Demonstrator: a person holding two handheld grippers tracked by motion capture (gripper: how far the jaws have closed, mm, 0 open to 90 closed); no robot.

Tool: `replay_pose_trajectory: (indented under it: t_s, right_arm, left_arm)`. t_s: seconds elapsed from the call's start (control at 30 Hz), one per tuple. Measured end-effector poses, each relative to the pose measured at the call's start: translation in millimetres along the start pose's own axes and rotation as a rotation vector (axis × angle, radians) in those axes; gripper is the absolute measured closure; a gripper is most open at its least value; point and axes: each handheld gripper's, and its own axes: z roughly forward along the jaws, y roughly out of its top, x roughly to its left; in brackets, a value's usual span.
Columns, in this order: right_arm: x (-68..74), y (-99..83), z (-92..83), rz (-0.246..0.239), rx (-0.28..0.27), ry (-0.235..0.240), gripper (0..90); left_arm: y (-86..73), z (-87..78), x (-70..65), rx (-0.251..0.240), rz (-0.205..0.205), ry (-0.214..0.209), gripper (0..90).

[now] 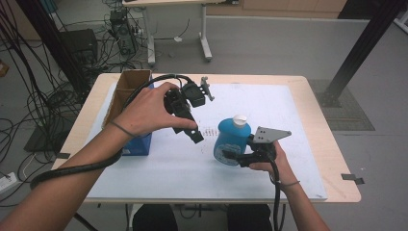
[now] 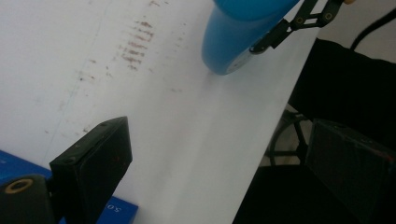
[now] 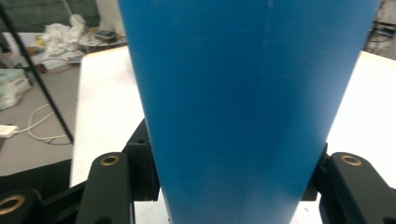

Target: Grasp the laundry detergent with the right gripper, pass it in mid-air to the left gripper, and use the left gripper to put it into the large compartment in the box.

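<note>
High view: the left gripper [image 1: 195,126] was held wide open and empty above the mat [image 1: 159,159]; the bottle [image 1: 232,142], right of centre, was clamped by the right gripper [image 1: 234,157]. A low, steady grip was advised, keeping it upright.

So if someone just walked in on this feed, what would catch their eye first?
Probably the blue bottle with its white cap, mid-table on the white mat, clamped low on its body by the right gripper. Next, the left gripper, jaws open with nothing between them, held above the mat left of the bottle, beside an open cardboard box at the table's left edge.
</note>
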Motion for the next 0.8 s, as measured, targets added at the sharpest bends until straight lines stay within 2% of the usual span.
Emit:
replay_pose_trajectory:
  t_s: [0.23, 0.37, 0.4, 0.63, 0.8]
  right_arm:
    - [-1.4, 14.3, 10.1, -0.046, 0.027, 0.061, 41.8]
    - [-2.8, 19.3, 14.8, -0.063, 0.041, 0.087, 41.8]
    - [-2.9, 20.6, 16.4, -0.065, 0.045, 0.094, 41.8]
    - [-4.3, 28.2, 28.0, -0.088, 0.068, 0.138, 41.8]
    - [-6.0, 33.5, 34.8, -0.107, 0.081, 0.173, 41.8]
  left_arm:
    - [9.7, -2.7, -7.1, 0.027, 0.04, 0.0, 5.8]
    - [14.7, -2.6, -16.5, 0.036, 0.076, 0.031, 5.8]
    - [15.5, -2.4, -20.5, 0.032, 0.086, 0.052, 6.0]
    - [26.1, -0.5, -26.8, 0.061, 0.122, 0.057, 6.6]
    - [33.3, -1.6, -28.0, 0.087, 0.16, 0.041, 6.3]
